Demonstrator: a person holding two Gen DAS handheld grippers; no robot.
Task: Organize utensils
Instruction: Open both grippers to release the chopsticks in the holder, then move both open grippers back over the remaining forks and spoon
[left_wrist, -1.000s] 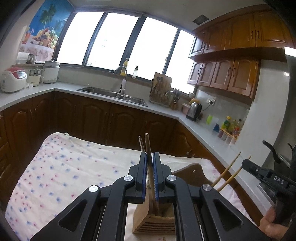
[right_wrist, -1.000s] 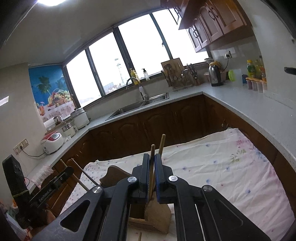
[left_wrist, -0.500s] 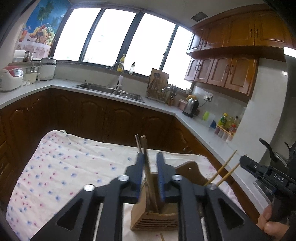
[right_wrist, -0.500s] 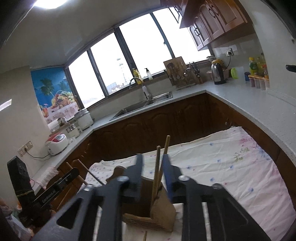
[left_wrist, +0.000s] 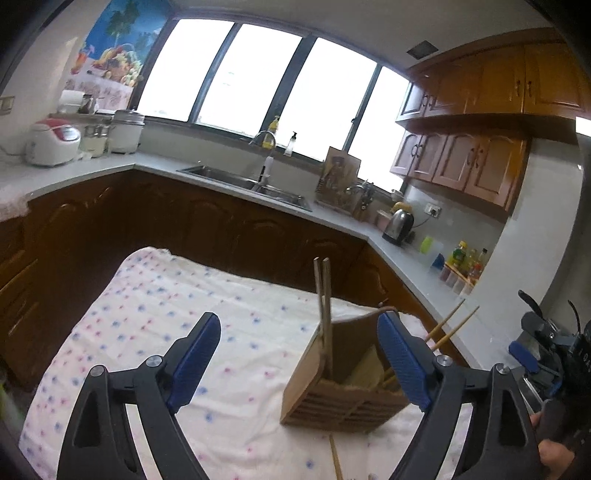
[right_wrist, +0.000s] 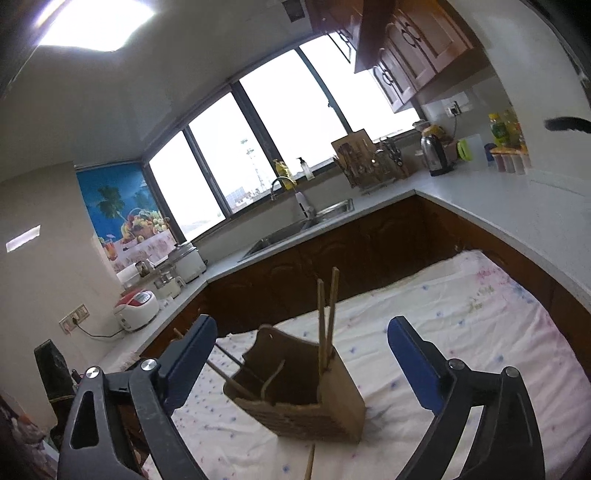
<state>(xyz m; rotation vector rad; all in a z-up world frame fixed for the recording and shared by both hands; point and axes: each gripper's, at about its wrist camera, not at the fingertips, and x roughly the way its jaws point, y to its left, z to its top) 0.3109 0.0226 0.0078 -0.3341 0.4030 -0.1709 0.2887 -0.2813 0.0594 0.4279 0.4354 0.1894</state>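
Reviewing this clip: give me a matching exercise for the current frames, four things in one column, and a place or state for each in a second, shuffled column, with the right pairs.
Things:
1. wooden holder
2. upright chopstick pair
3. loose chopstick
4. left gripper

Places or states:
A. lying flat on the tablecloth, in front of the holder
B. fingers spread apart, jaws opening, nothing pressed between them
C. standing on the dotted tablecloth
D. standing in the holder, tips up

Pairs: 1-C, 2-D, 3-A, 4-B
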